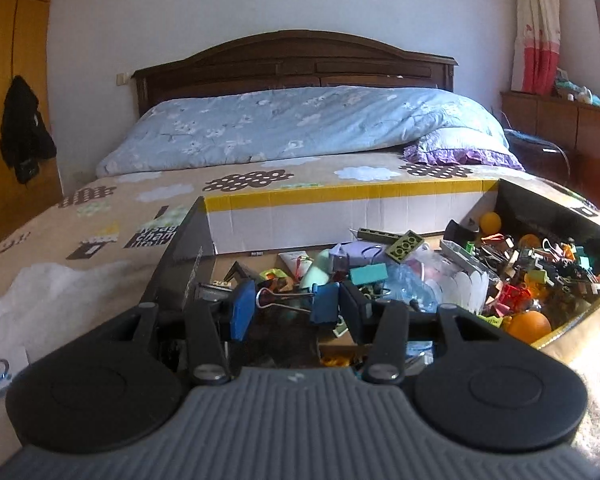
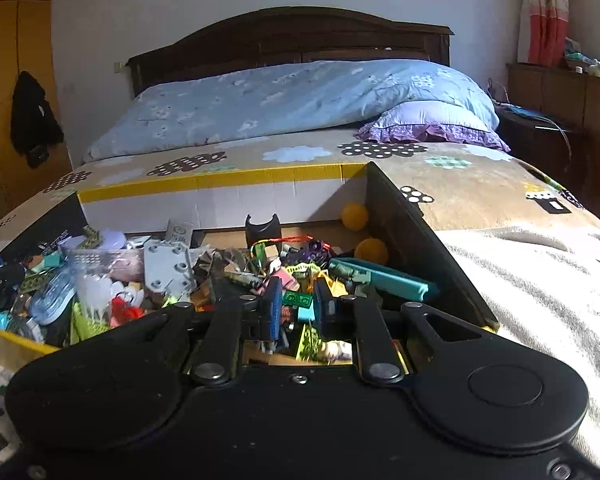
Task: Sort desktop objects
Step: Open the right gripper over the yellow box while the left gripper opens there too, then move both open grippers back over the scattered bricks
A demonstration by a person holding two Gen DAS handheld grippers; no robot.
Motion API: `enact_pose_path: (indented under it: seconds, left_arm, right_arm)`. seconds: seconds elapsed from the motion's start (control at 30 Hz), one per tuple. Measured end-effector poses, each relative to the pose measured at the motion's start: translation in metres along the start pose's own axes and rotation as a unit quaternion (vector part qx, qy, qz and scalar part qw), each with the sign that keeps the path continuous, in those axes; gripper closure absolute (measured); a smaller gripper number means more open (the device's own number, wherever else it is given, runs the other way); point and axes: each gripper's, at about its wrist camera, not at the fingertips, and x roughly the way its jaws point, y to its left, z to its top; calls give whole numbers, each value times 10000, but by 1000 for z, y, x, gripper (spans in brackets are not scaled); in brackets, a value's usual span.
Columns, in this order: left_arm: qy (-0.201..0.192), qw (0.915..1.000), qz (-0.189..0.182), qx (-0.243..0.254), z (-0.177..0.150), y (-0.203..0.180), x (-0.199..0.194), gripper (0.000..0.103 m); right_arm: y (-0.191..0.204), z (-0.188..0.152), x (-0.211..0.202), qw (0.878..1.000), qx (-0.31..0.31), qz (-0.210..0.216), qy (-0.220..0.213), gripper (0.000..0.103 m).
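Your left gripper stood wide over the box on the bed, a binder clip lying between its pads, unpressed. Your right gripper was narrow, with a green brick in the gap; whether it was gripped couldn't be told. You'd have done best to centre each piece, close squarely and lift straight out of the clutter.

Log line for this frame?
left claw: binder clip between pads, grip unclear | right claw: green brick between pads, grip unclear | site: cardboard box
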Motion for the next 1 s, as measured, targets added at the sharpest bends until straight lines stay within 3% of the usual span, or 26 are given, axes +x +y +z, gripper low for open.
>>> enact_pose_path:
  seconds: [0.07,0.27,0.8,1.0]
  left_arm:
    - [-54,9998,-12,183,0,-5,-4,35]
    - [-92,9994,-179,278,0,-14,-25,21]
    - [-90,9969,-347,705,-20,-38,-114,14]
    - [-120,9950,-677,723,-40,-51,-158,12]
  right_arm:
    - [0,1,1,10000,56,-7,7,64]
    - [1,3,-21,9999,-40,105,-102,53]
    - [1,-34,-154,9967,-156,766,193,49]
    - [13,-52,-223,9942,-619,867,167,44]
